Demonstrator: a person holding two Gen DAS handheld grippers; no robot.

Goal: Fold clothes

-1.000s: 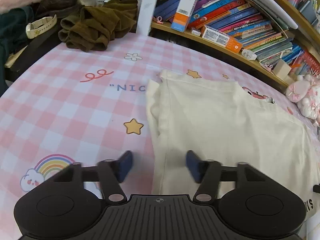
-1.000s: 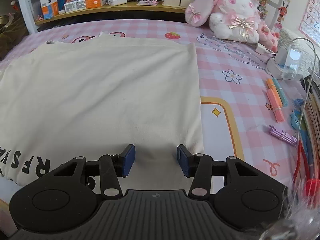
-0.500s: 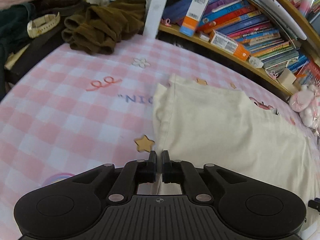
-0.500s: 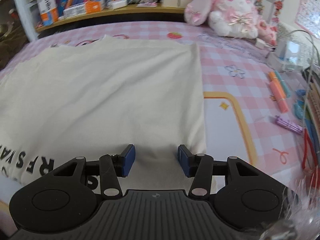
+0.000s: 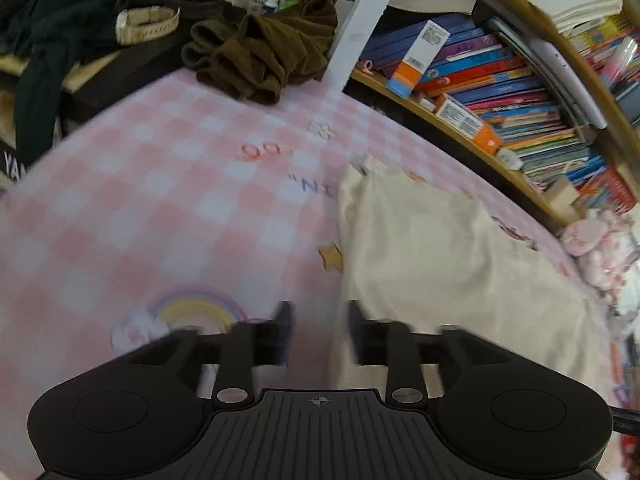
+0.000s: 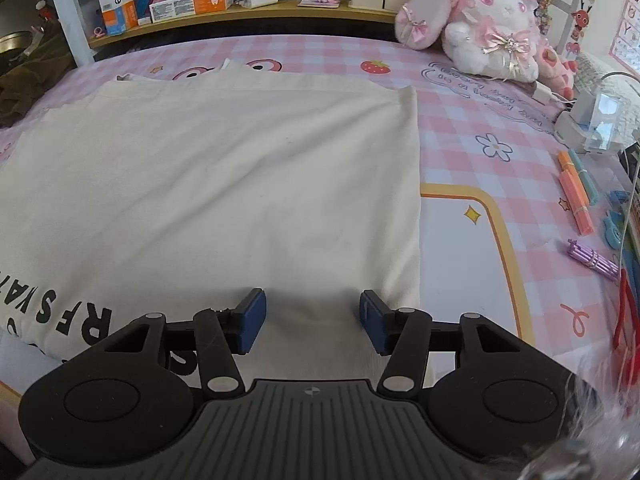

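Observation:
A cream garment point(image 6: 224, 184) with black lettering lies flat on the pink checked cover point(image 6: 480, 128). In the left wrist view the same cream garment point(image 5: 440, 260) spreads to the right, its left edge running down toward my fingers. My left gripper point(image 5: 318, 332) is open, blurred by motion, straddling that left edge low over the cover. My right gripper point(image 6: 312, 316) is open over the garment's near right corner, its blue pads point(image 6: 252, 314) just above the cloth, nothing pinched between them.
A bookshelf point(image 5: 500, 80) runs along the far side. A brown bundle of cloth point(image 5: 260, 56) and dark clutter sit at the far left. A plush rabbit point(image 6: 480, 20), pens point(image 6: 576, 192), a purple bundle point(image 6: 592, 260) and cables point(image 6: 628, 200) lie at the right.
My left gripper shut on the garment's left edge half a second ago and has opened again, shifting left with blur. The right gripper stayed open and barely moved.

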